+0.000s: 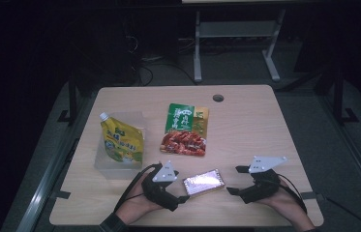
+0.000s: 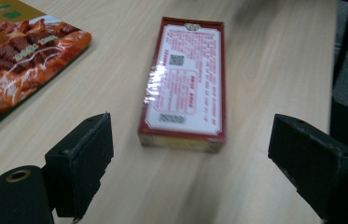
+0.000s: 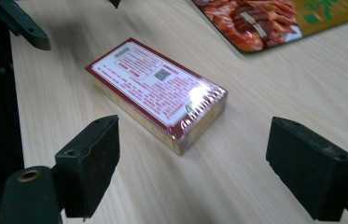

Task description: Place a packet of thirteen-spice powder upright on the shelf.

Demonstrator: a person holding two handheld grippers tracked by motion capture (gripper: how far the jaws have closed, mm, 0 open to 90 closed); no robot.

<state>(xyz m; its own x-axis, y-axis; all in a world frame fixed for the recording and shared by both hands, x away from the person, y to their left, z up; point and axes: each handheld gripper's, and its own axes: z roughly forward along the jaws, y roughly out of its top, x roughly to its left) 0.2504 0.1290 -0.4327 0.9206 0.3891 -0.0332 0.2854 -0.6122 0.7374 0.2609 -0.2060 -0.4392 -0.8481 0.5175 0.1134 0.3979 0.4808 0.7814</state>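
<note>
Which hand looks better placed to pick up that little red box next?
Probably the left. The left gripper sits right beside the red box, jaws open, with the box's short end squarely between them in its own view. The right gripper is also open but a little farther off and sees the box corner-on.

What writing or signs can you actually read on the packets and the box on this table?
Box: small red print, a QR code and a barcode on its white label; too small to read.
Green snack packet: large white characters, too blurred to read.
Yellow pouch: dark characters on its front, too blurred to read.
No text can be quoted as it reads.
</note>
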